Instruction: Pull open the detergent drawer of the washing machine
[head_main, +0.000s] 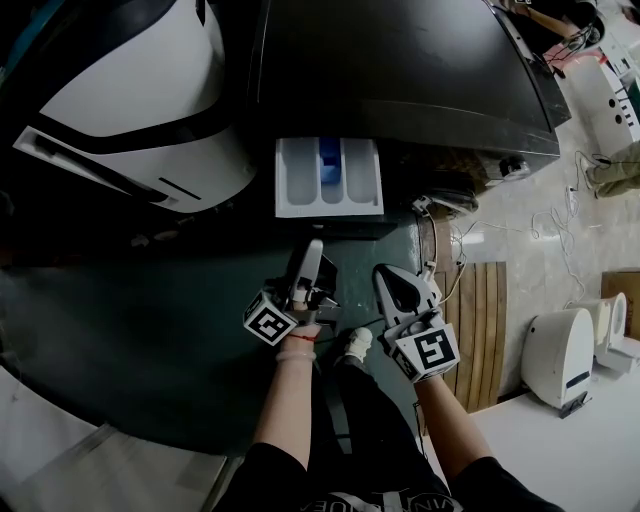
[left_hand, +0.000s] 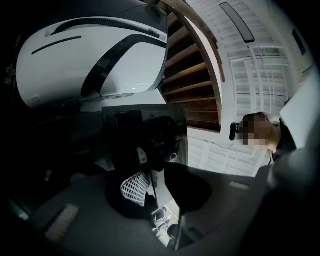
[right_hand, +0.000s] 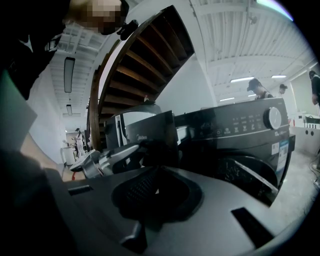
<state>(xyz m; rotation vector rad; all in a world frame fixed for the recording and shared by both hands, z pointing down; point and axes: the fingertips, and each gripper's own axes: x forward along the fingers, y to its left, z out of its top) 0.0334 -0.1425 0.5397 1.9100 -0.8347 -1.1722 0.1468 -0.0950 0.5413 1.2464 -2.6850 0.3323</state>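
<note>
The dark washing machine (head_main: 400, 70) has its detergent drawer (head_main: 329, 205) pulled out, showing white compartments and a blue insert (head_main: 329, 165). My left gripper (head_main: 314, 248) points at the drawer's dark front panel (head_main: 335, 228) from just below it. In the left gripper view that panel (left_hand: 145, 135) stands ahead of the gripper (left_hand: 159, 175), whose jaws are apart with nothing between them. My right gripper (head_main: 392, 278) hangs to the right of the left one, short of the drawer. Its pads (right_hand: 145, 192) meet, holding nothing, and the left gripper (right_hand: 107, 160) shows beside the drawer front (right_hand: 150, 132).
A large white appliance (head_main: 150, 90) stands left of the washer. Wooden slats (head_main: 485, 320), cables (head_main: 530, 225) and a white device (head_main: 560, 350) lie on the floor at the right. The washer's door (right_hand: 250, 175) and dial (right_hand: 272, 117) are right of the drawer. A wooden staircase (left_hand: 192, 75) rises behind.
</note>
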